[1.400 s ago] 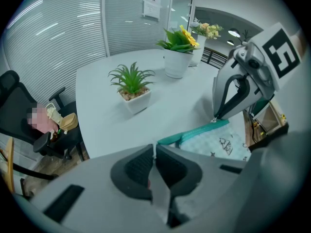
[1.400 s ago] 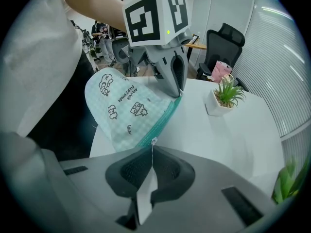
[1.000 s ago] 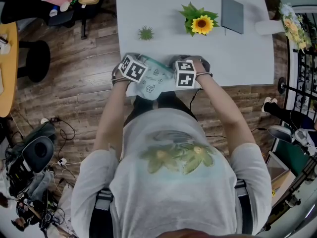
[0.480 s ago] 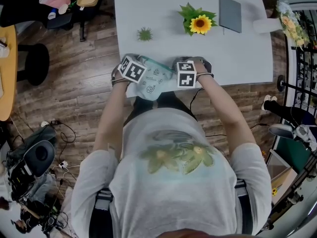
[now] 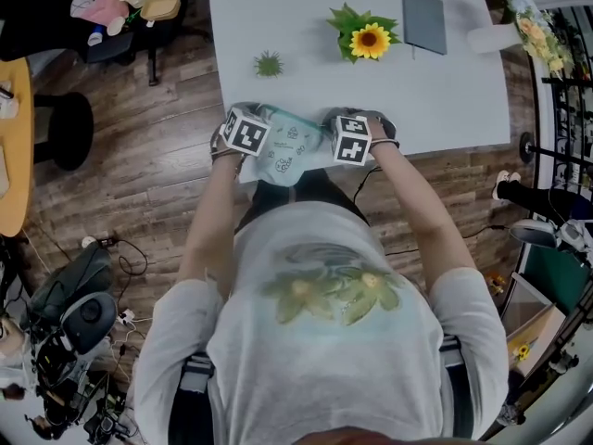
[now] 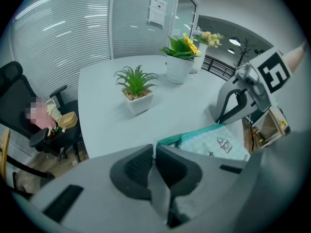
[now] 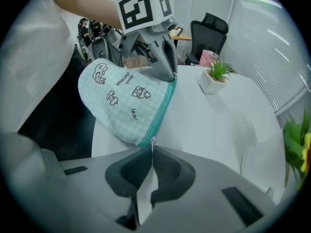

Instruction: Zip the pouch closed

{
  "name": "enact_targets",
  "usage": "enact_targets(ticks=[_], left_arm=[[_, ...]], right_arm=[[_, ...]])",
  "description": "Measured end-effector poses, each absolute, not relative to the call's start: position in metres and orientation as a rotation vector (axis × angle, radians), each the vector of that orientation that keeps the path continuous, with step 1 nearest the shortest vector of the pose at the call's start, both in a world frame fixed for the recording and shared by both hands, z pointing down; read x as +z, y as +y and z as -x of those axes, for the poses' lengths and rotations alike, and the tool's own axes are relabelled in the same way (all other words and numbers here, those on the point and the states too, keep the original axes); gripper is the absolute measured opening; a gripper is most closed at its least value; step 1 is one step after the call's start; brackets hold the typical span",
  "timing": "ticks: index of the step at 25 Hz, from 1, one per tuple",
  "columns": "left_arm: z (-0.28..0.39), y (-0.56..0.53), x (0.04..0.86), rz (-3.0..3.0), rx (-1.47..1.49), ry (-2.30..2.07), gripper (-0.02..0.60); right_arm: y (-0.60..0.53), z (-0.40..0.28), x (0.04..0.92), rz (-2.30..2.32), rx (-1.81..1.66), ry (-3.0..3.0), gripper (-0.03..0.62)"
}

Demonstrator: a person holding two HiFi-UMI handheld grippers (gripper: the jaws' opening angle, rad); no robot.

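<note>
1. The pouch sits at the near edge of the white surface, strung between the two grippers. Part of it hangs off the edge toward the person.
2. Left gripper: jaws pressed together on the pouch's end corner, right by the teal zipper. It's acting as the anchor.
3. Right gripper: jaws pinched on the small metal zipper pull at the opposite end of the zipper line.
4. Progress, as I read it: the teal tape between the two grippers runs as a single line with no gap showing in the right gripper view. With the pull at the end away from the anchor, the zip looks closed or very nearly so.
5. Probably left: seat the last bit if the slider isn't fully home (too small to tell), then release both and let the pouch rest on the surface.
</note>
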State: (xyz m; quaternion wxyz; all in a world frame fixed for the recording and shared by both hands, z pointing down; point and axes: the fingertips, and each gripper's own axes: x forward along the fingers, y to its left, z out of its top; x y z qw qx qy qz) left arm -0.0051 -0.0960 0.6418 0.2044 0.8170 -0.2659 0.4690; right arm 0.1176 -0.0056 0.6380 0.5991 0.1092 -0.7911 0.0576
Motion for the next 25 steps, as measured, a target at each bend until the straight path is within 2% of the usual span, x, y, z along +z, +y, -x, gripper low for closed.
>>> enact_targets(ticks=[5,8,10,12,25], left_arm=[[0.011,-0.096,0.637,-2.291,1.308,-0.765,0.021],[0.021,-0.095,0.628,-2.207,1.193,-0.795,0.023],[0.026,-0.093,0.623,-2.166,1.084,-0.813,0.034],[0.031,-0.094,0.615,-2.152,1.003,-0.834,0.048],[0.032,-0.073,0.531,-2.357,0.736,-0.95,0.063]], right_arm=[[-0.006,-0.118,0.636,-0.433,0.334,-1.886,0.021],[-0.007,-0.12,0.63,-0.599,0.529,-1.935,0.024],[-0.009,-0.122,0.626,-0.699,0.601,-1.961,0.06],[-0.012,-0.122,0.617,-0.796,0.64,-1.988,0.083],[-0.023,-0.09,0.527,-1.447,0.712,-2.167,0.083]])
